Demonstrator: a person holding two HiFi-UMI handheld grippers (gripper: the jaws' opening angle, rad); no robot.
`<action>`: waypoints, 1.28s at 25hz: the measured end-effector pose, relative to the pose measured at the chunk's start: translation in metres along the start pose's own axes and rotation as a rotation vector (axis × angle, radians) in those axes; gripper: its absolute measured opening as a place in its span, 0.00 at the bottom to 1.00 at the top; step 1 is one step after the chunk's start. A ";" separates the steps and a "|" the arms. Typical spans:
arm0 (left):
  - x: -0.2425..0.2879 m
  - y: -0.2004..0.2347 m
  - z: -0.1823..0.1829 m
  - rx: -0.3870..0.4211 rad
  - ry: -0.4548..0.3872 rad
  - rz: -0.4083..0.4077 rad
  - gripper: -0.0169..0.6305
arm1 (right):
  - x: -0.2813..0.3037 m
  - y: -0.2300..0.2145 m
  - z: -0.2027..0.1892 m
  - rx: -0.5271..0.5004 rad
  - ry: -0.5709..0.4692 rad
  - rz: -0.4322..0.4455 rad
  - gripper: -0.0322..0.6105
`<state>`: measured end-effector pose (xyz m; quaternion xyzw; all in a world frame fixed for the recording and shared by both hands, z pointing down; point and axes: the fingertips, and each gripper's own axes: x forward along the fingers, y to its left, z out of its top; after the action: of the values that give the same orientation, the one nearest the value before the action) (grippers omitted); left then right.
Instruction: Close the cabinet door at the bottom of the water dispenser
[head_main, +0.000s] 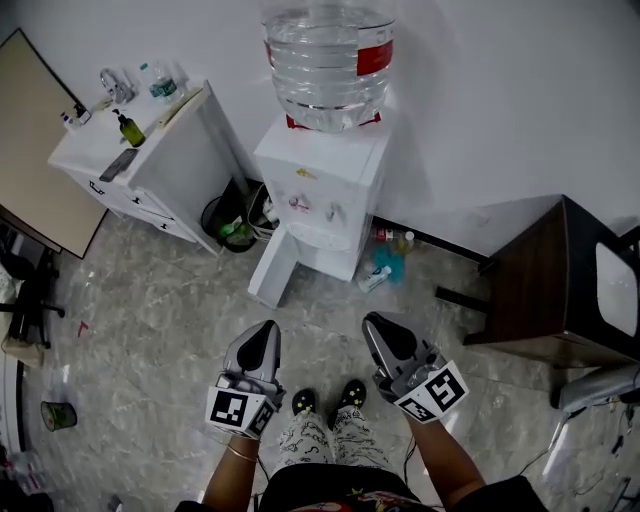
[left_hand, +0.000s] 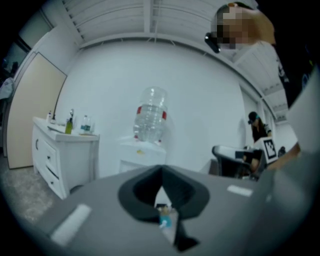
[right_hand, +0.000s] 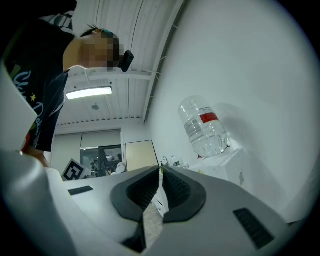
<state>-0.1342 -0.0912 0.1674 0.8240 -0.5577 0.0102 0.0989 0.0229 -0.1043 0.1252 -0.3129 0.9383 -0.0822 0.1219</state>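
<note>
Bright, even light on the white wall, soft shadows beside the water dispenser. Gripper views bend fisheye, corners black; a ceiling lamp glares, foreground blurred.

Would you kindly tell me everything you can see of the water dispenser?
The water dispenser is a white floor-standing unit set against the white wall, on the grey marbled floor. A large clear bottle with a red label sits inverted on top. Two taps show on its front. Its bottom cabinet door stands open, swung out toward the view's left.
</note>
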 end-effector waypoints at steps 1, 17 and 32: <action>0.013 0.008 -0.007 0.006 -0.001 0.002 0.03 | 0.011 -0.011 -0.012 0.006 0.009 -0.006 0.08; 0.133 0.163 -0.238 0.074 0.060 -0.001 0.03 | 0.123 -0.117 -0.255 0.057 0.132 0.007 0.08; 0.126 0.309 -0.387 0.076 0.167 0.190 0.03 | 0.171 -0.111 -0.362 0.068 0.155 0.127 0.08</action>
<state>-0.3347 -0.2500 0.6091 0.7669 -0.6223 0.1094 0.1123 -0.1477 -0.2673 0.4665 -0.2412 0.9596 -0.1298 0.0644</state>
